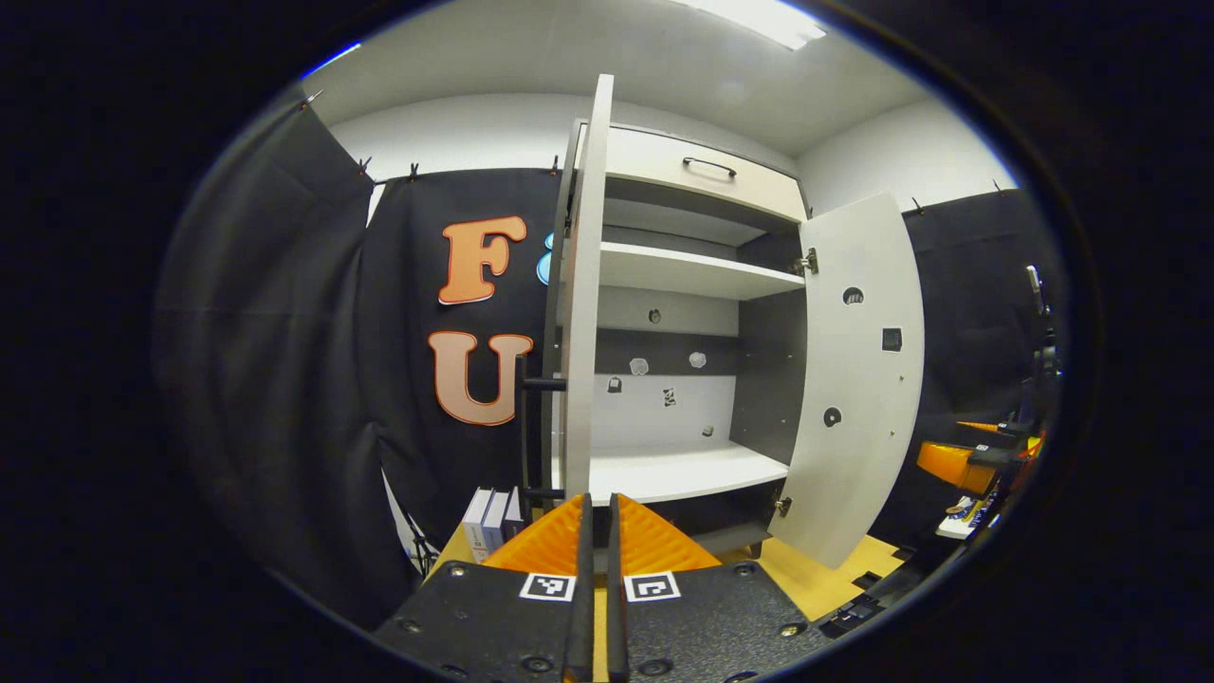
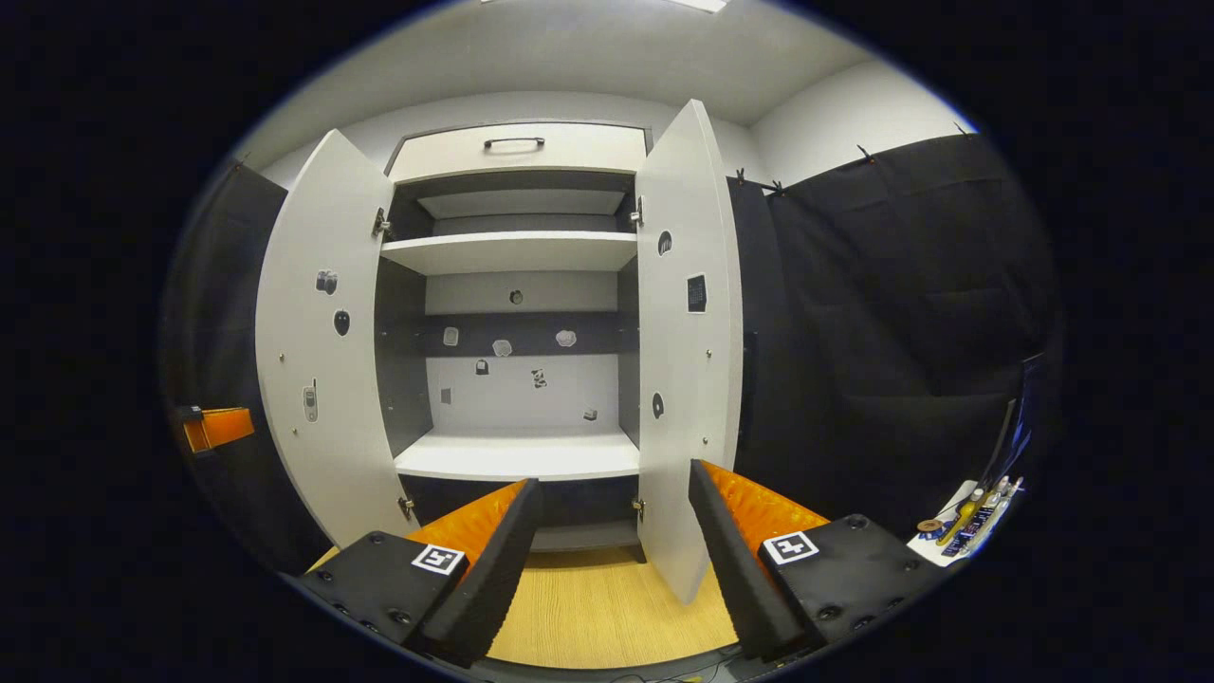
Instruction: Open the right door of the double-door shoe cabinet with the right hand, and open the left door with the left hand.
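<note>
Both doors of the shoe cabinet (image 2: 517,313) stand swung wide, its white shelves (image 2: 517,251) bare of shoes. The left gripper (image 1: 595,531) is nearly closed on nothing beside the left door (image 1: 580,313); the right gripper (image 2: 616,531) gapes empty near the right door (image 2: 688,341). The stiff, light panels likely swing best by their black bar handle (image 1: 524,432).

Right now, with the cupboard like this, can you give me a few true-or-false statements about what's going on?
1. Both doors of the shoe cabinet stand open. True.
2. The shelves hold several pairs of shoes. False: the shelves are bare.
3. The left gripper has its fingers nearly together, close to the left door edge. True.
4. The right gripper is clamped on the right door. False: its fingers are spread wide, apart from the door.
5. The drawer on top is pulled out. False: it looks shut.
</note>
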Demonstrator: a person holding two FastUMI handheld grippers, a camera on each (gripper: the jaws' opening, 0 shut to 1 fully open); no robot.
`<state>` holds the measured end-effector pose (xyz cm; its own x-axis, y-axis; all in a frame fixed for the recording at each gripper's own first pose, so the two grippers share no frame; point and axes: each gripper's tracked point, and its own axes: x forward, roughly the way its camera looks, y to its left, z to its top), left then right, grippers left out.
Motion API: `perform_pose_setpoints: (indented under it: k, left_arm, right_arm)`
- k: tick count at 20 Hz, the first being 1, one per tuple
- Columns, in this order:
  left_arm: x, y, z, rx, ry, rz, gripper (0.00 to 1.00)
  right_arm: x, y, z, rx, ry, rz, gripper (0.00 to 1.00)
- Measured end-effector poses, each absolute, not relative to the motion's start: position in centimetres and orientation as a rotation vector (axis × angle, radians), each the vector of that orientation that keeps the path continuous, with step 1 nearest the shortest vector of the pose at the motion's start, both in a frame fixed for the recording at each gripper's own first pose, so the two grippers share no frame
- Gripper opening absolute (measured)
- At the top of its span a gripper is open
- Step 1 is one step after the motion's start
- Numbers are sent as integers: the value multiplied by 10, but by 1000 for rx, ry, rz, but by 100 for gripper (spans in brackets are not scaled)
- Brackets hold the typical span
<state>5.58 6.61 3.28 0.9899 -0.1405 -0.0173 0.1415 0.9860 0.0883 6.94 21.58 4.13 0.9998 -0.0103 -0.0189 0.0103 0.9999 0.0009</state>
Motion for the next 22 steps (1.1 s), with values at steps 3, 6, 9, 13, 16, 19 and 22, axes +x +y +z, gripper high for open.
perform_pose_setpoints:
  k: [3, 6, 9, 13, 16, 19, 22]
  left_arm:
    - [52, 52, 35, 72, 2, -150, 17]
    - [51, 43, 32, 88, -1, -149, 29]
    - [51, 29, 33, 88, -7, -165, 41]
    - [54, 16, 30, 82, -11, -182, 87]
    - [57, 8, 29, 65, -10, -188, 96]
    - [58, 7, 33, 70, -27, -167, 93]
    - [57, 2, 45, 71, -62, -147, 93]
  right_arm:
    - [69, 218, 44, -4, 15, 3, 99]
    - [68, 217, 48, -4, 5, 6, 99]
    - [69, 216, 48, -5, 4, 8, 99]
    - [68, 212, 47, -22, 2, 2, 99]
    - [72, 211, 49, -25, -3, 4, 99]
    - [75, 210, 54, -30, -8, 17, 99]
    - [78, 208, 60, -31, -14, 41, 99]
